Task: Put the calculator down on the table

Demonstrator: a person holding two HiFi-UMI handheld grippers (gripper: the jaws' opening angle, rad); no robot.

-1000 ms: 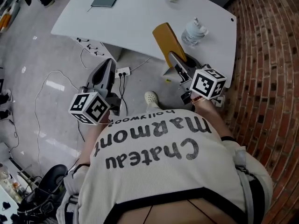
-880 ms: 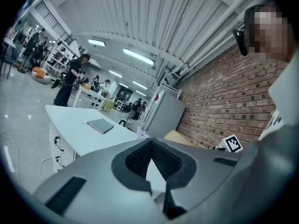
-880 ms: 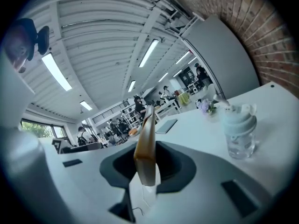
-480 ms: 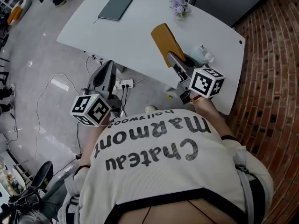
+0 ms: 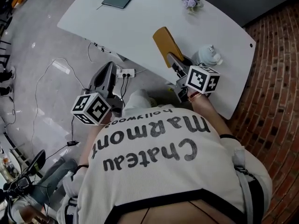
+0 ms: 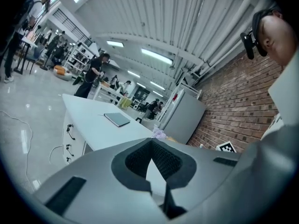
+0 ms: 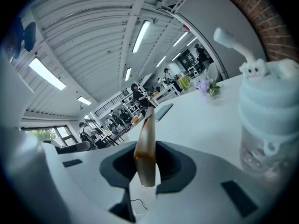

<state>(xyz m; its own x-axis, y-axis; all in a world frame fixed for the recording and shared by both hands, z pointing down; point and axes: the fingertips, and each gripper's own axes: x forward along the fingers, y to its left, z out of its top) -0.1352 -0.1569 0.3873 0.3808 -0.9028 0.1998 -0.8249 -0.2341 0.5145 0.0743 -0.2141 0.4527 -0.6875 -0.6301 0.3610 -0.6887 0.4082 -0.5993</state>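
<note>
while the right gripper (image 5: 175, 63) pinches the calculator (image 5: 165, 45), long axis pointing out over the table (image 5: 140, 24), the empty left gripper (image 5: 109, 70) hangs closed short of the edge.

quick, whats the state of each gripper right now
left hand-held gripper: closed, nothing in it
right hand-held gripper: closed on the calculator

"Chateau Marmont Hollywood" on shirt (image 5: 154, 171)
</note>
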